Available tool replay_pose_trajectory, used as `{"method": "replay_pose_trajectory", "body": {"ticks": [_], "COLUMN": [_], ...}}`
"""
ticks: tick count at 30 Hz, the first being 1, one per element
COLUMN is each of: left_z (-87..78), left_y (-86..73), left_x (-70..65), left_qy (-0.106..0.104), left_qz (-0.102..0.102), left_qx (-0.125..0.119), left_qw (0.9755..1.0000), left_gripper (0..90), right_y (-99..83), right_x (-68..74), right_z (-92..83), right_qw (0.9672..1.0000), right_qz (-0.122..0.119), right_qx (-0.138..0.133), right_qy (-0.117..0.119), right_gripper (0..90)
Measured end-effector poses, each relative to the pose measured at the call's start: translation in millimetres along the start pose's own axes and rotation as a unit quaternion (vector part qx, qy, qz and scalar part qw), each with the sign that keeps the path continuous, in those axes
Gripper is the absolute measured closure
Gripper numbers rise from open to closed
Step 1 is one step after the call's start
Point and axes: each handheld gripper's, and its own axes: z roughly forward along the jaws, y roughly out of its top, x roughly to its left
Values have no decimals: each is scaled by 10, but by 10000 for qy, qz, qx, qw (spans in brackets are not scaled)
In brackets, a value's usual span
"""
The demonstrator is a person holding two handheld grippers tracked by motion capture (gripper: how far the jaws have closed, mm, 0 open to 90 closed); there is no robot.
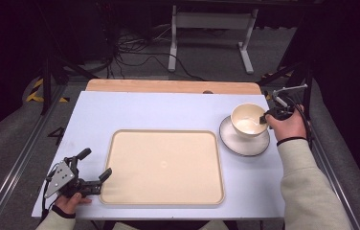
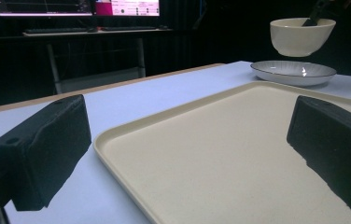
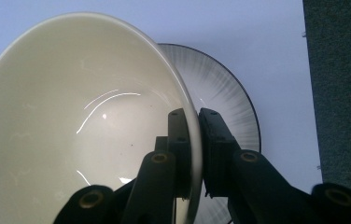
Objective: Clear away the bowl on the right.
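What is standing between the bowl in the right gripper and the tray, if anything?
Nothing visible. The right gripper pinches the rim of the bowl, which hangs clear above the plate. The tray beside it is bare, with plain table between; the left gripper waits at the tray's far left edge.

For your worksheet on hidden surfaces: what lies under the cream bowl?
The bowl, held by its rim in the right gripper, hangs clear above the dark-rimmed plate. From the right gripper view the bowl covers much of the plate.

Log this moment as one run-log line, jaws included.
right gripper: jaws shut on bowl rim, bowl held above plate | left gripper: jaws open, nothing between, at tray corner
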Motion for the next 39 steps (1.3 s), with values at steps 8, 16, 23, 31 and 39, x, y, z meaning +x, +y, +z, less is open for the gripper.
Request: {"method": "replay_pose_trajectory", "body": {"ticks": [8, 16, 23, 31, 39], "left_z": [0, 0, 0, 2, 6], "left_y": [0, 0, 0, 0, 2], "left_x": [0, -1, -1, 0, 7], "left_qy": [0, 0, -2, -4, -19], "left_qz": [3, 3, 3, -25, -32], "left_qx": [-2, -2, -3, 5, 27], "left_qw": [10000, 10000, 10000, 10000, 10000], "left_gripper": [2, 2, 2, 2, 2], "right_y": [-13, -30, -51, -89, -131], "right_x": [151, 375, 606, 869, 1089], "right_z": [-99, -157, -177, -189, -209], "right_qw": [9999, 9991, 9980, 9955, 9927], "right_qz": [-103, -379, -468, -733, -857], "right_qx": [-34, -16, 64, 147, 211], "right_qy": [51, 202, 422, 583, 825], "right_gripper": [837, 836, 836, 836, 836]}}
